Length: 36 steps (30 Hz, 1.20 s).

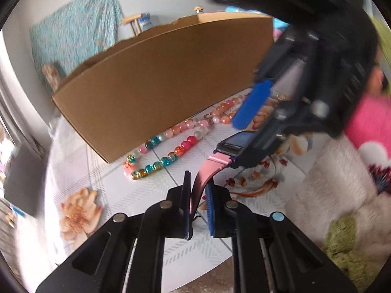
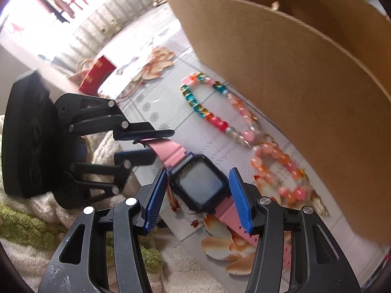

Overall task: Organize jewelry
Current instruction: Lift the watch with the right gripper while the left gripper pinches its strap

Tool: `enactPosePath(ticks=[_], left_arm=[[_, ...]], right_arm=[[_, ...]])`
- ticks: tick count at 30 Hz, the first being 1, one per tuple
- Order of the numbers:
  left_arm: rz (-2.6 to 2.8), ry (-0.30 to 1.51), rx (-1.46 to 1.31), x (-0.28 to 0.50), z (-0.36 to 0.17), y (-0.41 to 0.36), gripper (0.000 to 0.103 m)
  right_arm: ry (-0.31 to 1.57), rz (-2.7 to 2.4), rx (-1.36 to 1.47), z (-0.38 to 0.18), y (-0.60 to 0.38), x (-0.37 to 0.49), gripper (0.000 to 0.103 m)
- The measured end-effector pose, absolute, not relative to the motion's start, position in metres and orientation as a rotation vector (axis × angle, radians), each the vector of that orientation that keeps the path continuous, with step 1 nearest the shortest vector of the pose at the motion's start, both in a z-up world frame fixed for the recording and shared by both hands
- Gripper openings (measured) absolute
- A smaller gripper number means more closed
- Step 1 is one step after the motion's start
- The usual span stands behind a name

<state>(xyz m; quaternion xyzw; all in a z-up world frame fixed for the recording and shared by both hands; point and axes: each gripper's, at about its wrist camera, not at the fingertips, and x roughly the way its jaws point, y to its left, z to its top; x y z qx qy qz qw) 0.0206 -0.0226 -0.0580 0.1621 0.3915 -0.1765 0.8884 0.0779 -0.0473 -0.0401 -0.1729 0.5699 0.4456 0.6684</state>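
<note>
Evidently both grippers are sharing one item: a square-faced digital watch with a dark case and pink rubber strap (image 2: 199, 186). The left gripper (image 1: 198, 210) has its jaws nearly together, pinching one end of the strap between its pads, which keeps that end lifted off the counter (image 1: 80, 171) while the case hangs toward the other tool. The right gripper (image 2: 198, 199) straddles the watch case with its blue ribbed pads (image 2: 238, 195) standing about half apart; a gap shows on each side of the case, so it seems to bracket the watch rather than clamp it. My reading is a handover or a two-handed carry, the strap grip steadying the watch so the case can be taken squarely.

Just beyond the watch, a strand of multicoloured glass beads (image 2: 207, 112) and a strand of peach and pink beads (image 2: 281, 168) lie on the flower-printed counter cover, close along the foot of the large brown cardboard box (image 2: 305, 85). The box stands open-topped, likely the place the jewelry is meant for; both bead strands are outside it.
</note>
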Motion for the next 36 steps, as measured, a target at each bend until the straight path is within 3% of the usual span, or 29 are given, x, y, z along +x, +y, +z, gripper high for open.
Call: enactPosePath(ticks=[10,17,23,36], left_arm=[[-0.380,0.854,0.315,0.036,-0.056,-0.022,0.007],[-0.366,0.859,0.326,0.034,-0.058,-0.025,0.006],[-0.335,0.814,0.336,0.019,-0.056,-0.031,0.004],[-0.329,0.480,0.258,0.025,0.087,-0.009,0.003]], right_arm=[[0.993,0.724,-0.498,-0.029,-0.079,0.028,0.048],[0.861,0.549,-0.664,-0.048,-0.080,0.005,0.012],[0.743,0.469,-0.670,-0.044,-0.084,-0.015,0.002],[0.371,0.356,-0.588,0.098,-0.088,-0.026,0.001]])
